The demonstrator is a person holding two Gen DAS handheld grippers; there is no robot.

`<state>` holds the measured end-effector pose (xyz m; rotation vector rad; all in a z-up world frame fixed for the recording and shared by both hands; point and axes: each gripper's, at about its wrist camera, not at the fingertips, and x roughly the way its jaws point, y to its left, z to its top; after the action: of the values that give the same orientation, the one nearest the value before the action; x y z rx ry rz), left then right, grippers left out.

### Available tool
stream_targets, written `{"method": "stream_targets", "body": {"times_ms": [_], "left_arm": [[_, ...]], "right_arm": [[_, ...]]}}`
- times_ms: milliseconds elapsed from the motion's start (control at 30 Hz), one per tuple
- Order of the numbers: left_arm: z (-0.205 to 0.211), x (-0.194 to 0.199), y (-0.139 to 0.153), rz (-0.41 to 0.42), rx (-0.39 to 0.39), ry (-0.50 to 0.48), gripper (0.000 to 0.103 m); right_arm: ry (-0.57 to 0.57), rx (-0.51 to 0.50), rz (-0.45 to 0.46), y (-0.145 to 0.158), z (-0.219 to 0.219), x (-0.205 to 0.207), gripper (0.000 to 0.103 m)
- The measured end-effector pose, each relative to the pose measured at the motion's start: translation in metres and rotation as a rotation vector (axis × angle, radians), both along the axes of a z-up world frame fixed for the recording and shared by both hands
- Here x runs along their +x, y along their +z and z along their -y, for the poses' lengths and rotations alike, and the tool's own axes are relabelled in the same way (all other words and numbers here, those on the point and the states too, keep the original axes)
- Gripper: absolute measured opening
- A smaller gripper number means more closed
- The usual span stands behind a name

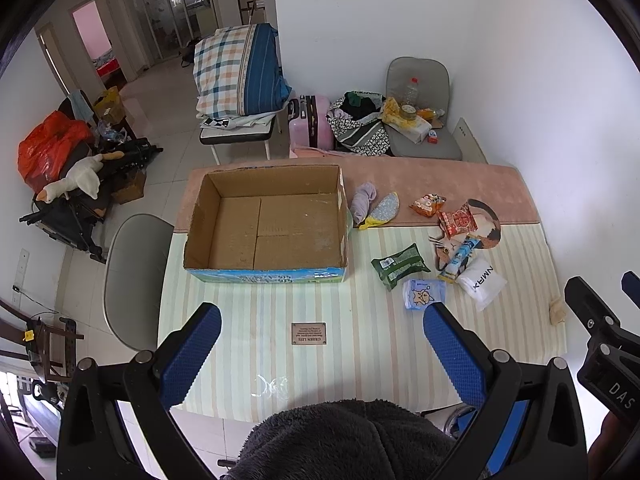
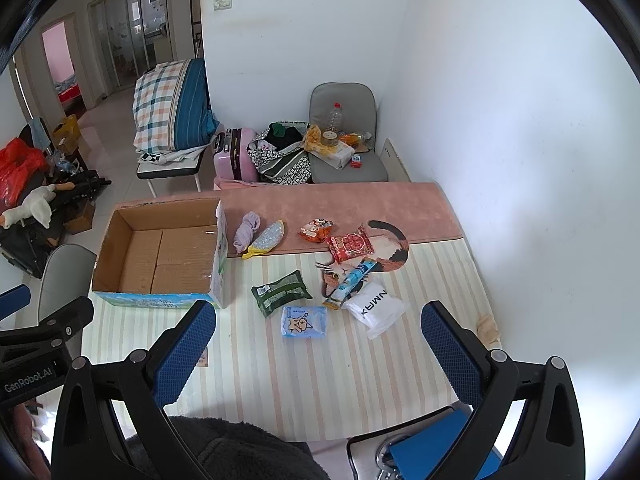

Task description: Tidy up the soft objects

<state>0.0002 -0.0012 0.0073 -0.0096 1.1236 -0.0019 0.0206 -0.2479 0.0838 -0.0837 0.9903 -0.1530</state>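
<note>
Ahead of the left gripper (image 1: 322,344), whose fingers stand wide apart, the striped tablecloth (image 1: 360,360) lies bare up to the cardboard box (image 1: 266,224); only a small sewn label (image 1: 308,333) sits there. The box's top is open, but its near wall (image 1: 266,274) rises across the straight path. Ahead of the right gripper (image 2: 318,340), also spread wide, the way narrows: a blue tissue pack (image 2: 303,322), green packet (image 2: 281,293) and white pouch (image 2: 376,307) lie close together. To its right the wall (image 2: 540,200) closes in.

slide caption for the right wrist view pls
Open right gripper above striped table; soft packets beside empty cardboard box.
</note>
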Motion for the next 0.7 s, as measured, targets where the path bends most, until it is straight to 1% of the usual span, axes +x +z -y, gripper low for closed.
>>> {"method": "stream_targets", "body": {"times_ms": [300,700], "left_arm": [[0.0012,-0.0016,-0.0019,0.007,0.001,-0.001,0.103],[-0.0006,-0.0040,0.0037,0.024,-0.004,0.001,0.103]], "right_arm": [[-0.006,-0.005,0.007,0.0030,0.0012,-0.0001,0.103],[-0.004,-0.003,0.026,0.0075,-0.0001,-0.0045,0.103]]}}
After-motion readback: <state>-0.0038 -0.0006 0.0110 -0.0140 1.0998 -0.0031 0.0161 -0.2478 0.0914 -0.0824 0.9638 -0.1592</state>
